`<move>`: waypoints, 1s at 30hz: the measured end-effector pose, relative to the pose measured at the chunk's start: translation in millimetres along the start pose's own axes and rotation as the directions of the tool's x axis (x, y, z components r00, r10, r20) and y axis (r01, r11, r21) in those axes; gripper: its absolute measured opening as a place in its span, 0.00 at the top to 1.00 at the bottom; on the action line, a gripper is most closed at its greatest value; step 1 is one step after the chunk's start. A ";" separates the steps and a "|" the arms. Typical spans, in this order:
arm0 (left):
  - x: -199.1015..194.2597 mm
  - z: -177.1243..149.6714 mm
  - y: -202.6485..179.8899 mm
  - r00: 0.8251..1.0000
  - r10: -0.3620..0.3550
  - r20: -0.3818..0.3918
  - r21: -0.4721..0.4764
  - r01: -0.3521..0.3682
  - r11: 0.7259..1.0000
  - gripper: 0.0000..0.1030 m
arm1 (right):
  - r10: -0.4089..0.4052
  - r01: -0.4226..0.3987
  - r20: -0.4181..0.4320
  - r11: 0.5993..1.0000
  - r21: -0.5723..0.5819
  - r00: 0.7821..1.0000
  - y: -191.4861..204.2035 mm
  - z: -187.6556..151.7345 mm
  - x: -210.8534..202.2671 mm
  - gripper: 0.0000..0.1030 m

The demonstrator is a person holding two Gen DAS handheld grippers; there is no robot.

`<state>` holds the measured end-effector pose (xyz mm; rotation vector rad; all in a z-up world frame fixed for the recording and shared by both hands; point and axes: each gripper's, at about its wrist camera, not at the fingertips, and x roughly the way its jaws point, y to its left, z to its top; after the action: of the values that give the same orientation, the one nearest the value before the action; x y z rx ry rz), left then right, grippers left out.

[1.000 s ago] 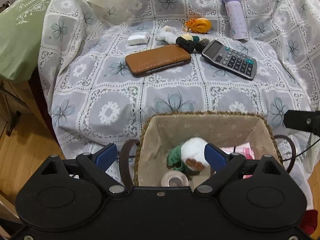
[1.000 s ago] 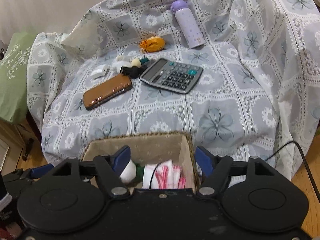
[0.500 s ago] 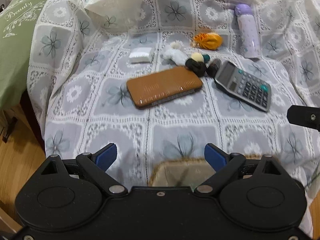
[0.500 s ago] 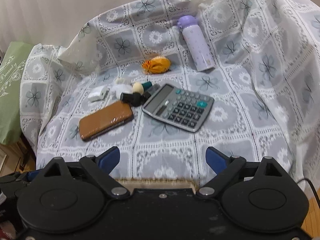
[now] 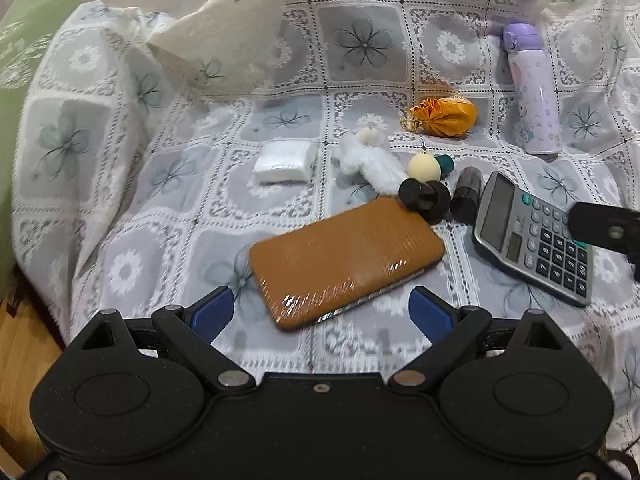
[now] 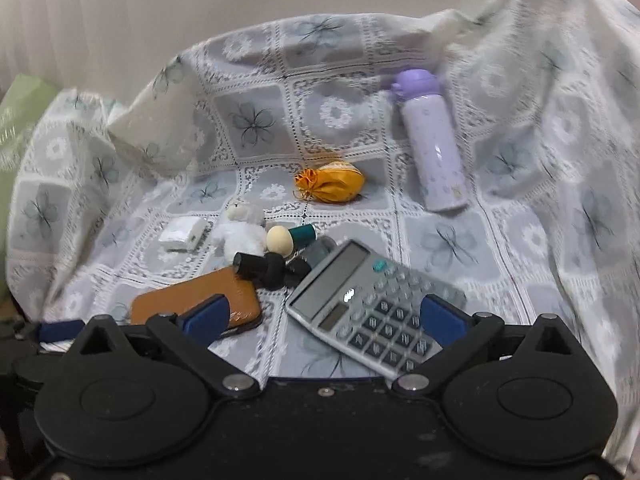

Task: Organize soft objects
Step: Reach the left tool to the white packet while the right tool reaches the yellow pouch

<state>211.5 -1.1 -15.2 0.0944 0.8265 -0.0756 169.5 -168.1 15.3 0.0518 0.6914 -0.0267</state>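
White plush toy (image 5: pixel 370 158) and orange cloth pouch (image 5: pixel 446 116): soft items lying on the lace-covered seat (image 5: pixel 360 40), behind the brown wallet (image 5: pixel 344 258). Left claw (image 5: pixel 320 312) wide, empty; right claw (image 6: pixel 322 316) opening, empty. Step: approach. Next: reach past the hard items and straddle one soft item.

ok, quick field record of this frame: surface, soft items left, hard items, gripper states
surface: floral lace cloth
soft items left: orange pouch; white plush toy; white folded pad
hard items: brown case; calculator; purple bottle
left gripper: open, empty
right gripper: jaws opening, nothing between them
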 end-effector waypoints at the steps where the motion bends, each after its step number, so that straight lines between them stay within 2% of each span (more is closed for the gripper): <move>1: 4.8 3.7 -1.5 1.000 -0.003 -0.003 0.003 0.003 1.000 0.11 | -0.005 0.004 -0.005 0.999 -0.034 1.000 1.7 4.7 9.2 0.01; 7: 25.6 13.7 -10.5 1.000 -0.024 -0.019 0.023 0.024 0.999 0.11 | -0.037 0.033 -0.022 0.985 -0.168 0.999 6.8 28.5 63.0 0.04; 11: 36.6 22.4 -11.6 0.999 -0.031 -0.021 0.030 0.032 0.999 0.11 | -0.045 0.038 -0.036 0.981 -0.189 0.998 5.0 41.7 91.6 0.05; 17: 54.3 54.9 -2.7 1.000 -0.021 0.019 0.014 0.021 1.000 0.11 | -0.050 0.045 -0.032 0.989 -0.142 0.998 1.2 68.9 126.1 0.04; 23: 80.3 82.0 8.9 0.999 0.020 0.048 -0.004 -0.020 1.000 0.07 | -0.048 0.046 -0.024 0.995 -0.092 0.999 -1.0 97.1 152.2 0.04; 30: 114.1 101.9 23.5 0.999 0.030 0.022 -0.011 -0.030 0.999 0.07 | -0.049 0.047 -0.027 0.996 -0.080 0.998 3.3 117.7 178.3 0.02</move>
<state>365.4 7.2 -29.4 0.0953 0.8034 -0.0441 381.9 -172.8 -7.8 -0.0404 0.7219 -0.0444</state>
